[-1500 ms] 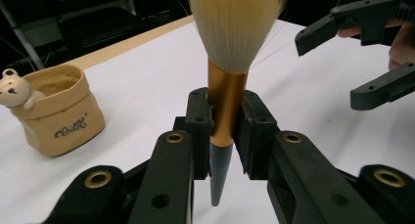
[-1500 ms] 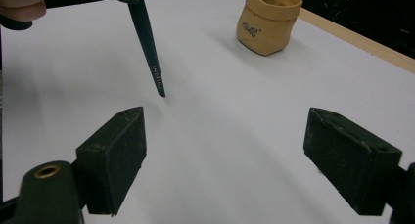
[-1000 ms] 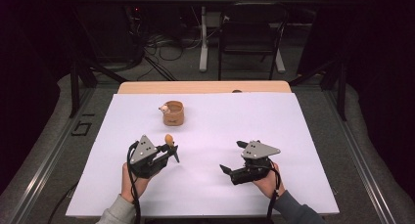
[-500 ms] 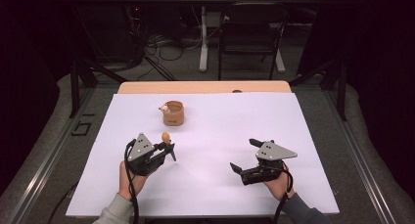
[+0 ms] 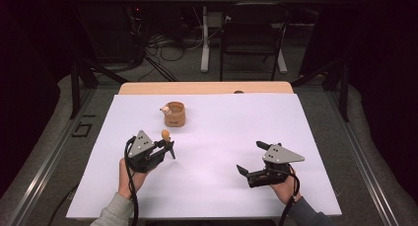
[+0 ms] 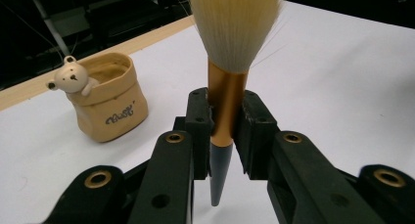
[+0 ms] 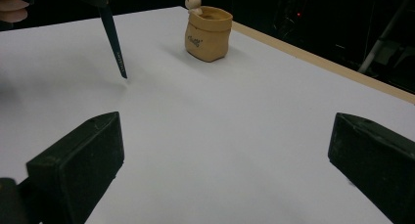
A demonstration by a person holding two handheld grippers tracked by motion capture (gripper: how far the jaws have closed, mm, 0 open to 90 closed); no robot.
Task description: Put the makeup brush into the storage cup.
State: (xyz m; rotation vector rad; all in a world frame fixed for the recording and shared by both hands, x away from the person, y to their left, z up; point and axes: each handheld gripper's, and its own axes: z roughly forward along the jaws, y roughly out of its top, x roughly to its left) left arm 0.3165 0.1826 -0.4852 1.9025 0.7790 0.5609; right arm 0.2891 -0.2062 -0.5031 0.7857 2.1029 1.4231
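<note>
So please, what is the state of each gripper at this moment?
Left gripper: closed on the brush, bristles up, pointed handle end down.
Right gripper: open, nothing between its fingers.

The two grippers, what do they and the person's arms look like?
Both the left gripper and right gripper are black, each topped by a grey three-cornered plate and trailing a black cable. Their fingers are chunky black blocks; the links show brass-coloured rivets. Grey sleeves cover the forearms.

Soft-bristled brush [image 6: 227,72] with glossy metal ferrule; glazed ceramic pot [image 6: 108,102]; matt white paper sheet [image 5: 226,137].
</note>
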